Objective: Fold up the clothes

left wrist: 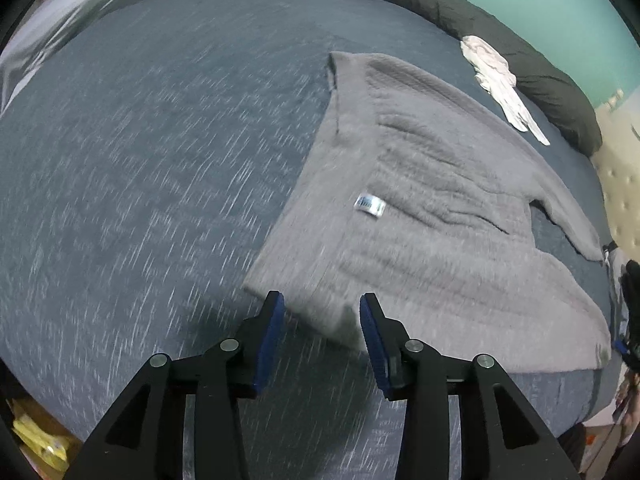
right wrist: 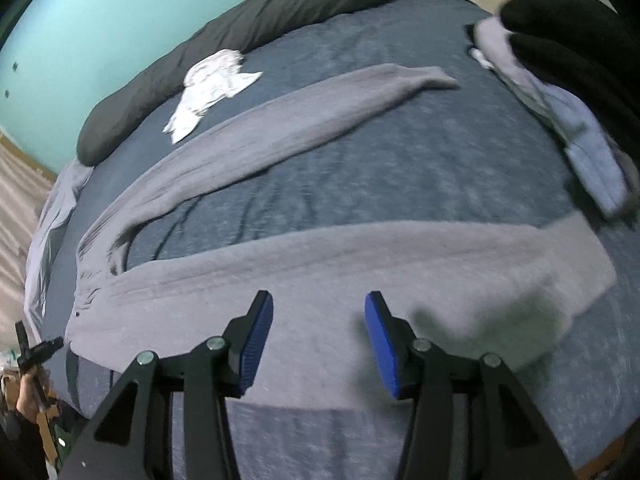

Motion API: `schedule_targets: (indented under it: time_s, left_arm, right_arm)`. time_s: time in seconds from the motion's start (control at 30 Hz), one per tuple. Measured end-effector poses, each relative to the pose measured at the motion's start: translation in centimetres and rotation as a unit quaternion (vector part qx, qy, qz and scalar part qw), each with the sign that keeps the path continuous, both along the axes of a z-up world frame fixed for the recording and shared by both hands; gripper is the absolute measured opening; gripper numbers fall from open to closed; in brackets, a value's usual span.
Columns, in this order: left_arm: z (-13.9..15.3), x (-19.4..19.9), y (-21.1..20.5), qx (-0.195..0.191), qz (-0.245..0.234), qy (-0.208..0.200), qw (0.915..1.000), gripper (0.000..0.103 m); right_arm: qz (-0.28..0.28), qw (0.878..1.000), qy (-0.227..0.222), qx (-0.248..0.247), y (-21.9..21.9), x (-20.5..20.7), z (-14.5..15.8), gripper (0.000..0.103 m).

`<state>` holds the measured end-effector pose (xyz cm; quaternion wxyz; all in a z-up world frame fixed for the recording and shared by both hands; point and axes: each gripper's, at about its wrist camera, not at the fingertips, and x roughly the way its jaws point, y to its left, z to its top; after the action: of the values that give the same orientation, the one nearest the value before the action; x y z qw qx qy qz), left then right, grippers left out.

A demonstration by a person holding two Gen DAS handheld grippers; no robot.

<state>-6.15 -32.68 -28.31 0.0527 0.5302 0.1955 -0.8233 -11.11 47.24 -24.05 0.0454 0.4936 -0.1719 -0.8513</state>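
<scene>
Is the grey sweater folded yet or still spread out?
Spread out. The grey sweater lies flat on the bed, one sleeve stretched away; both grippers open, holding nothing.

Left gripper and right gripper hover, fingers spread, empty.

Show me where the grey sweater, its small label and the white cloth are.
grey sweater (left wrist: 432,184): left wrist view, middle of its body.
label (left wrist: 370,204): left wrist view, centre of the tag.
white cloth (right wrist: 212,88): right wrist view, its crumpled middle.
</scene>
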Motion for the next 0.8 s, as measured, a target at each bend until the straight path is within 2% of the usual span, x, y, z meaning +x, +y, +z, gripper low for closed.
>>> schedule_targets:
  time_s: [0.23,0.43,0.8]
  left_arm:
    - [-1.3,1.2,0.4,0.033,0.015,-0.001,0.9993,0.044]
    - [-2.3,1.0,1.6,0.036,0.005,-0.012,0.9993,0.044]
    - [-3.5,0.3,2.8,0.046,0.002,-0.015,0.9988,0.044]
  right_arm:
    - [-0.04,0.999,-0.015,-0.003,3.7,2.8,-0.5,0.049]
    - [-0.066,0.997,-0.037,-0.014,6.3,4.8,-1.9,0.049]
    - [-0.107,0.992,-0.061,-0.039,7.9,5.2,-4.4,0.049]
